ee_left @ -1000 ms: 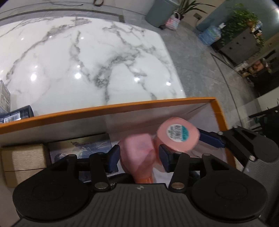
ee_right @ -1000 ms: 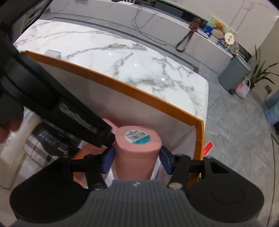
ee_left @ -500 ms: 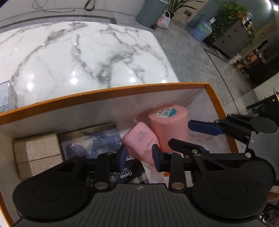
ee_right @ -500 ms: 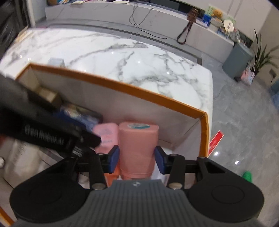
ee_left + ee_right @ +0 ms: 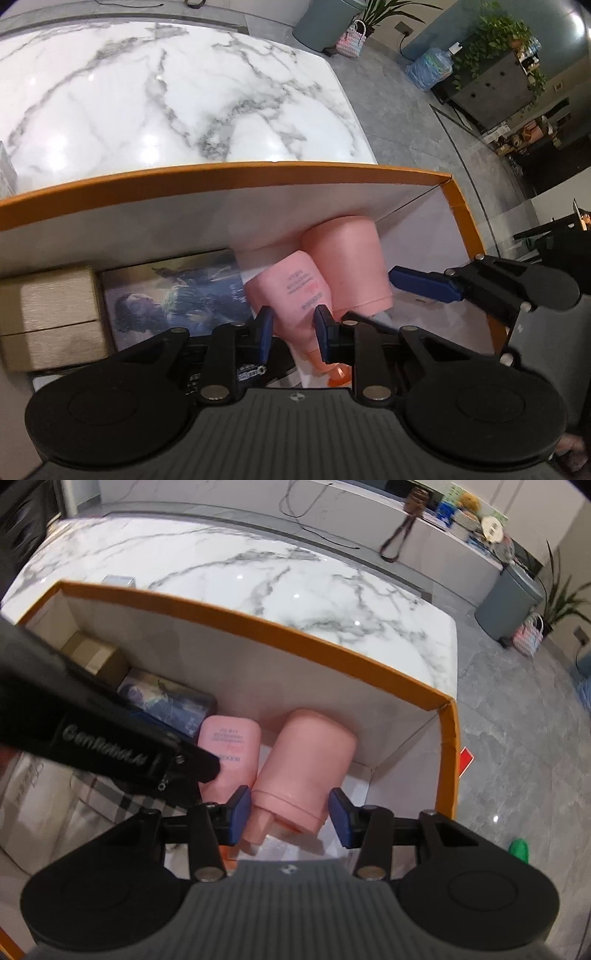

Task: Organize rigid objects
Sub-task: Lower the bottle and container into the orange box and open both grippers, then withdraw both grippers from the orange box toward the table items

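Here, "GenRobot.AI" marks the left gripper [image 5: 218,764], both grippers' jaws wide, gripping nothing.

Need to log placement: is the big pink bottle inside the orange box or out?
Inside. The big pink bottle lies beside the smaller pink bottle, below the orange box rim.

The box [image 5: 448,760] has an orange rim and pale grey walls; the big bottle [image 5: 306,764] is salmon pink; the small bottle [image 5: 229,753] is lighter pink; the table [image 5: 147,92] is white marble with grey veins; the gripper fingertips [image 5: 236,814] are blue.
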A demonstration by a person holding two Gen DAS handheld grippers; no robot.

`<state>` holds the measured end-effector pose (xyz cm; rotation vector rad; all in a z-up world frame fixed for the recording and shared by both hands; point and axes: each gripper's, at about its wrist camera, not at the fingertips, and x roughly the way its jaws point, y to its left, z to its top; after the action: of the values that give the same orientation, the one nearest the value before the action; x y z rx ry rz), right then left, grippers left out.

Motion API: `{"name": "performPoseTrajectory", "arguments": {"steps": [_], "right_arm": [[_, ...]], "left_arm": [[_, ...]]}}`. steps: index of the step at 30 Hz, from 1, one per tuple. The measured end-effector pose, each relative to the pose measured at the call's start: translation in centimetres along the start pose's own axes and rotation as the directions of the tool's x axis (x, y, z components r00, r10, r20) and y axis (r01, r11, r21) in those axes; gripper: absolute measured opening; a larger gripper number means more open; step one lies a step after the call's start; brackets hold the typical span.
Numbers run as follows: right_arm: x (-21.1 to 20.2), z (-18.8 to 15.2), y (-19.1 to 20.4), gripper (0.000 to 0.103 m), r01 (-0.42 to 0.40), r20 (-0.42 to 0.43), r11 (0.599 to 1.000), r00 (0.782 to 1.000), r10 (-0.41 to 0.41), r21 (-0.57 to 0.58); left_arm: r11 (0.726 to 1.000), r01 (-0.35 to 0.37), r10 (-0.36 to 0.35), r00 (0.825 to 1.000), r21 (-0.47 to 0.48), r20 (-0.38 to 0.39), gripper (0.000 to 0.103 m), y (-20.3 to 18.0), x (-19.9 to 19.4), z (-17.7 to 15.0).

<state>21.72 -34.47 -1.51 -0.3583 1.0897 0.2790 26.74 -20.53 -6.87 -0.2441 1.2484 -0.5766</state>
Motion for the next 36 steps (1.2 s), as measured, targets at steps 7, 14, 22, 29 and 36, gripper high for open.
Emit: {"name": "performPoseTrajectory", "arguments": {"steps": [7, 14, 22, 29, 36], "right_arm": [[-0.8, -0.7, 0.0, 0.042, -0.021, 0.047, 0.999, 0.999, 0.022, -0.025], [-1.0, -0.9, 0.2, 0.042, -0.018, 0.048, 1.0, 0.999, 0.018, -0.013], [-3.8, -1.2, 1.9, 0.048, 0.021, 0.08, 1.0, 0.997, -0.019, -0.016], [-7.7, -1.2, 4.7, 0.048, -0.027, 0.177, 1.0, 0.984, 0.027, -0.006], [-10.1, 0.0, 9.1, 0.048, -0.173, 0.274, 0.985, 0.947, 0.166, 0.002]], "left_arm": [[1.0, -0.008, 0.008, 1.0, -0.01, 0.006, 0.029, 0.2, 0.1, 1.1], [1.0, -0.025, 0.024, 0.999, 0.015, 0.026, 0.028, -0.4, -0.7, 0.5], [0.987, -0.07, 0.059, 0.995, 0.142, 0.079, 0.028, -2.5, -5.1, -1.1], [0.959, -0.114, 0.075, 0.984, 0.257, 0.16, 0.028, -2.5, -11.6, -3.4], [0.912, -0.217, 0.141, 0.963, 0.349, 0.23, 0.028, 1.5, -18.4, -6.2]]}}
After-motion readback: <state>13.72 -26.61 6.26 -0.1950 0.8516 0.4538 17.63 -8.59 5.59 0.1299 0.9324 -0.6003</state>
